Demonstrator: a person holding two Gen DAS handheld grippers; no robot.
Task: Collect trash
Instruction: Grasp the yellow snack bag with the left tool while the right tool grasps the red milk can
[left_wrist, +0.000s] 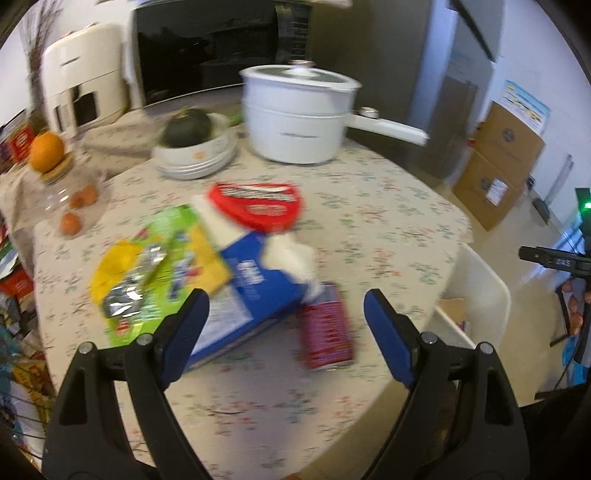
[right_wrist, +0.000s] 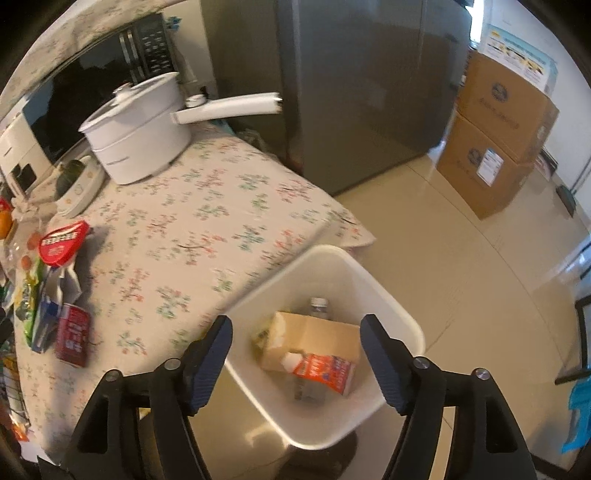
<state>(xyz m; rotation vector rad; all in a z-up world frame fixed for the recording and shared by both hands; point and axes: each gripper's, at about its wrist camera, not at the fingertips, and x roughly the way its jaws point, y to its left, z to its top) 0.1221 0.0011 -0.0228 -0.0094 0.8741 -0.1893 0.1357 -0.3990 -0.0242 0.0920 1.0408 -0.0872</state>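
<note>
Trash lies on the flowered tablecloth in the left wrist view: a red can (left_wrist: 327, 328) on its side, a blue carton (left_wrist: 243, 295) with white paper (left_wrist: 291, 258) sticking out, a green and yellow wrapper (left_wrist: 162, 269) and a red lid (left_wrist: 258, 206). My left gripper (left_wrist: 284, 321) hangs open just above the can and carton, holding nothing. In the right wrist view my right gripper (right_wrist: 295, 350) is open over the white bin (right_wrist: 343, 269), empty. Inside the bin lie a brown box (right_wrist: 317, 339), an orange and white carton (right_wrist: 328, 369) and a clear bottle (right_wrist: 319, 306).
A white pot (left_wrist: 299, 114) with a long handle, a bowl on plates holding a dark squash (left_wrist: 192, 129), an orange (left_wrist: 46, 151) on a jar and a cream appliance (left_wrist: 81, 81) stand at the back. Cardboard boxes (right_wrist: 495, 136) are stacked on the floor beyond the bin.
</note>
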